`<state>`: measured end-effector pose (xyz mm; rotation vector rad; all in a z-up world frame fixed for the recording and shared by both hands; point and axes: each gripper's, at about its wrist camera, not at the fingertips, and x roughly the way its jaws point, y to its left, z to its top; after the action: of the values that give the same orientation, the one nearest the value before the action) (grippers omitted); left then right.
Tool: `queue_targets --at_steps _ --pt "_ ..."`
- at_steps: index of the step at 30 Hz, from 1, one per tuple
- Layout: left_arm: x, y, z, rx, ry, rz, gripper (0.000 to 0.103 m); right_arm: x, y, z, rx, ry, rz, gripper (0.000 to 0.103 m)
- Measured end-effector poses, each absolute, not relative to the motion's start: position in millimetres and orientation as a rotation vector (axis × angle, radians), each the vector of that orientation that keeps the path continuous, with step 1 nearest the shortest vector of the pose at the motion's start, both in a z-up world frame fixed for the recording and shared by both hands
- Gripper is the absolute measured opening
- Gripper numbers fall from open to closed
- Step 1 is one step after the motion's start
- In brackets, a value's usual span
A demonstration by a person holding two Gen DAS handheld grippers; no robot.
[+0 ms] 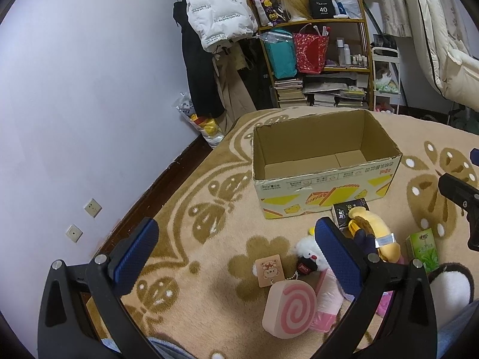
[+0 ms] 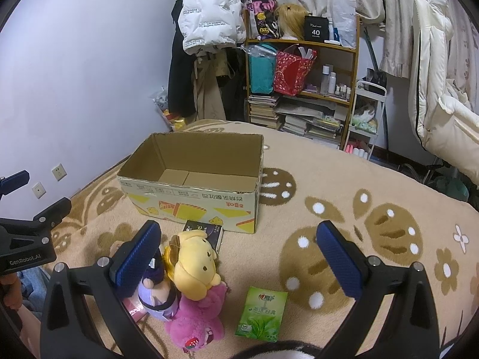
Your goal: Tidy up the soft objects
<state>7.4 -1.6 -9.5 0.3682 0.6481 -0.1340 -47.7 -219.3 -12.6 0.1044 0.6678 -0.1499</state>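
Observation:
An empty cardboard box (image 1: 323,173) (image 2: 191,193) stands open on the patterned blanket. Soft toys lie in front of it: a pink swirl roll cushion (image 1: 289,308), a white plush (image 1: 308,251), a yellow dog plush (image 1: 375,233) (image 2: 194,261), a purple doll (image 2: 157,296) and a pink bear plush (image 2: 196,320). A green tissue pack (image 2: 262,314) (image 1: 423,249) and a dark tissue pack (image 2: 205,233) (image 1: 348,211) lie among them. My left gripper (image 1: 236,255) is open above the blanket, holding nothing. My right gripper (image 2: 239,257) is open too, its left finger over the purple doll.
A wall with sockets (image 1: 92,208) runs along the left. Behind the bed stand a crowded shelf (image 2: 302,89), hanging coats (image 2: 209,15) and a white cart (image 2: 366,113). A brown-and-white plush (image 1: 452,281) lies at the near right. A pink packet (image 1: 326,305) rests beside the roll cushion.

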Motion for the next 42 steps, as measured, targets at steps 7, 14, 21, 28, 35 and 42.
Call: queue_targets --at_steps 7,14,21,28,35,42 --pt "7.9 -0.9 -9.7 0.370 0.648 -0.134 0.103 -47.4 -218.6 -12.7 0.103 0.669 -0.150 0.103" --pt "14.5 2.6 -16.2 0.339 0.705 -0.134 0.103 -47.1 -217.9 -12.3 0.103 0.669 -0.151 0.103" --pt "35.7 15.9 -27.4 0.263 0.803 -0.129 0.103 -46.3 -220.7 -19.6 0.102 0.689 -0.147 0.103" --pt "50.2 23.9 -40.6 0.190 0.902 -0.134 0.103 -38.2 -226.8 -29.6 0.143 0.724 -0.109 0.103" --pt "62.6 20.6 -59.3 0.197 1.004 -0.125 0.103 -21.7 -220.4 -40.9 0.146 0.768 -0.092 0.103" --pt "69.1 19.1 -75.5 0.169 1.094 -0.172 0.103 -4.9 -220.4 -61.7 0.182 0.836 -0.071 0.103"
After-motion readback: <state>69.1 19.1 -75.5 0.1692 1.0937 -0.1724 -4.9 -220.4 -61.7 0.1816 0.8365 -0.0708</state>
